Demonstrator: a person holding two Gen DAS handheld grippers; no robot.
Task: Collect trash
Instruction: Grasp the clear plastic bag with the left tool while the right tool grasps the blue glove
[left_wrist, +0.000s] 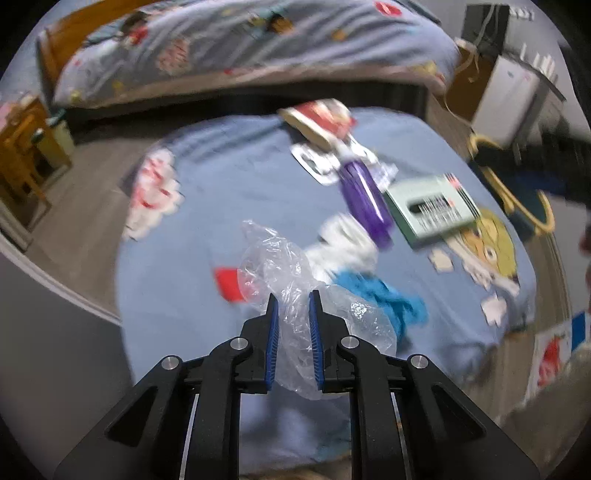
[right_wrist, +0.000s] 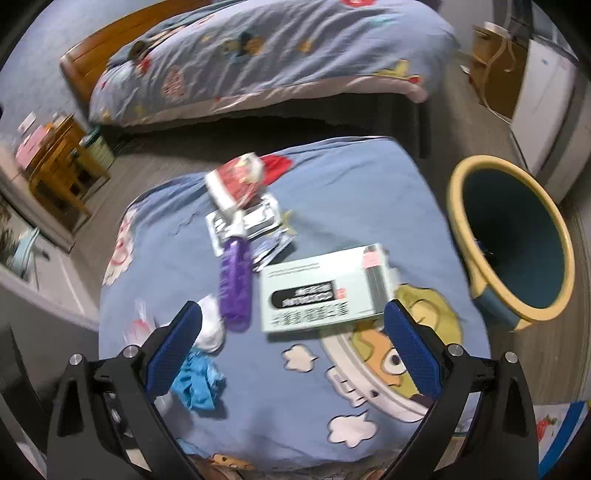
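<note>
L gripper (left_wrist: 293, 301) is squeezed tight on a clear plastic bag (left_wrist: 295, 280), over the blue sheet (left_wrist: 221, 184). R gripper (right_wrist: 293, 317) is spread wide, holding nothing, above a green box (right_wrist: 321, 288). Nearby: purple bottle (right_wrist: 234, 284), blue rag (right_wrist: 197, 380), red packet (right_wrist: 240, 177). Blue bin (right_wrist: 511, 240) w/ yellow rim sits beside the sheet; inside is too dark to tell.

Bed (right_wrist: 266, 55): ahead of me, under a blue cartoon quilt, wooden headboard at its left.
Wooden table (right_wrist: 55, 173): left, on the grey floor.
White cabinet (right_wrist: 546, 107): far right.
</note>
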